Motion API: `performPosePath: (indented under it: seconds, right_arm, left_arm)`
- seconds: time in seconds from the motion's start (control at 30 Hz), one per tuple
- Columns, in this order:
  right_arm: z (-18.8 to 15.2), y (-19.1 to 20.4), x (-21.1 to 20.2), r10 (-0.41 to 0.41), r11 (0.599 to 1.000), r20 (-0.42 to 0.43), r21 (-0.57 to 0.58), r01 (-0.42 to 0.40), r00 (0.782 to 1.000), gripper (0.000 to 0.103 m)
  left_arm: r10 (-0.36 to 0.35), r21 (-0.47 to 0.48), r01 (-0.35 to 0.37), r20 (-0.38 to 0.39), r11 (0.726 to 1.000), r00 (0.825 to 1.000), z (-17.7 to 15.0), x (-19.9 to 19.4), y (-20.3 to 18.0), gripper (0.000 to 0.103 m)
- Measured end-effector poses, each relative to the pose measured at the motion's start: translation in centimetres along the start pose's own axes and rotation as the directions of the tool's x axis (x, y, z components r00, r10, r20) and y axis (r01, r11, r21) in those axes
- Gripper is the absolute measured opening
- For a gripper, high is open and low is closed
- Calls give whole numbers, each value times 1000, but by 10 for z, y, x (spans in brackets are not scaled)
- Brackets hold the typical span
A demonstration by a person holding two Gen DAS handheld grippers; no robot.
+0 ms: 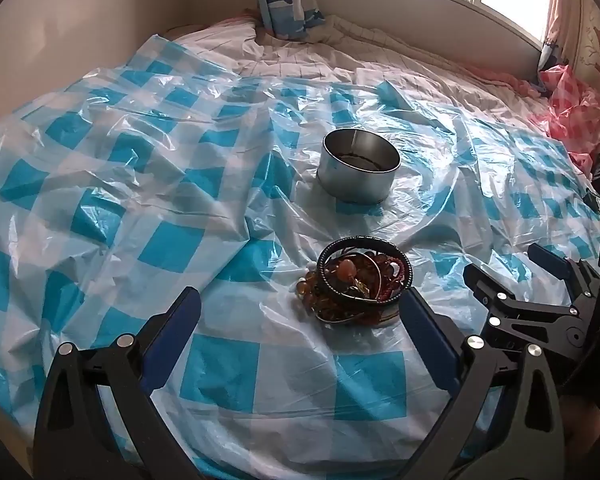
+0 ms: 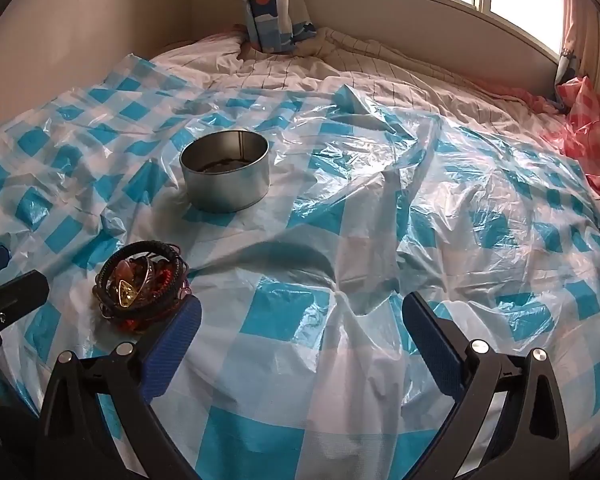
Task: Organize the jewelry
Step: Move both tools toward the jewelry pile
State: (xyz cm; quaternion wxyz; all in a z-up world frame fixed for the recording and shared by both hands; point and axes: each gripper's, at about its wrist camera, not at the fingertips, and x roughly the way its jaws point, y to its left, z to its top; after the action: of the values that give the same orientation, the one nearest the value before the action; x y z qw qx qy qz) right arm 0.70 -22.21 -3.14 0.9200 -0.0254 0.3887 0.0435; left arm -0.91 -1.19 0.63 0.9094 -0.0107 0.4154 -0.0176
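Left wrist view puts my left gripper (image 1: 300,316), jaws wide and empty like my right gripper (image 2: 302,320), just short of the tangled bracelet pile (image 1: 362,280) (round tin (image 1: 358,166) waits beyond), so next I judge: grasp one bracelet.

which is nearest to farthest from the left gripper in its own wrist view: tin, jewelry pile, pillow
Measured from the left gripper, whose jaws stand open:
1. jewelry pile: just ahead, by the right-hand fingertip, on the checked sheet.
2. tin: farther ahead, mid-bed, upright and open-topped.
3. pillow: farthest, standing against the wall at the head of the bed.
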Motion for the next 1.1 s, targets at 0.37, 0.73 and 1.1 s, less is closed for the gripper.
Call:
performPosePath:
  seconds: [0.37,0.73,1.1]
  right_arm:
    - [1,-1,-4,-1,1000,13,-8,1,1000,97]
    - [-1,5,-12,-45,998,66,-41,47,997,97]
    - [1,6,-12,-43,998,41,-42,44,998,97]
  left_arm:
    - [-15,-4,15,2,1000,1000,0,1,-2,95]
    - [-18,-2,18,3,1000,1000,1,0,-5,95]
    - [-52,5,52,13,999,999,2,1,-15,95]
